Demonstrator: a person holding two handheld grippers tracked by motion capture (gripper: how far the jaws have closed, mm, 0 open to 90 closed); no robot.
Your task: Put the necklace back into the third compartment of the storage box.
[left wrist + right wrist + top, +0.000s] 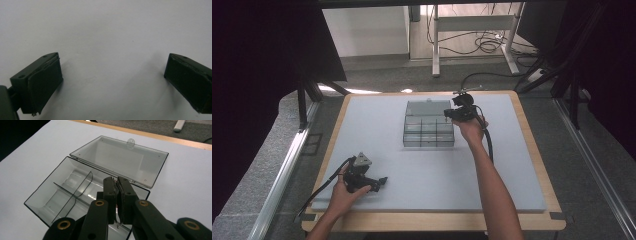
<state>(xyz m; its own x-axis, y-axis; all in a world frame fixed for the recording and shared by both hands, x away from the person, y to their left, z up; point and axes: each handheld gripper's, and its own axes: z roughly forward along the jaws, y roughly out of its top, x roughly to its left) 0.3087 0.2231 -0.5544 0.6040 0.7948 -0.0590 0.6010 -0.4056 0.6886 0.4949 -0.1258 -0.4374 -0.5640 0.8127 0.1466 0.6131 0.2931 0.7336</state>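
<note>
two hand-held grippers work over a pale grey mat (377,150) laid on a wooden-edged table (532,145). near the far middle of the mat sits a clear plastic compartment box (428,132), open, with its lid (428,108) folded back flat on the mat on the far side, joined to the tray along the hinge edge. in the high view the box's long axis runs left to right across the table, and the lid's small latch tab points away from the person. thin dividers split the tray into compartments; in the right gripper view one straight divider and one curved one are plain to see, and the compartments in sight look bare.

the right gripper (447,116) hovers at the right end of the box, held by the person's right hand (471,131), with its cable trailing back along the forearm. in the right gripper view the right gripper's jaws are pressed together over the tray's near right part, and a thin sliver of something reddish shows between them, too small to identify.

the left gripper (382,182) rests low on the mat near the front left corner, well apart from the box, in the left hand (343,195), pointing to the right. in the left gripper view its jaws stand wide apart with bare mat between them.
</note>
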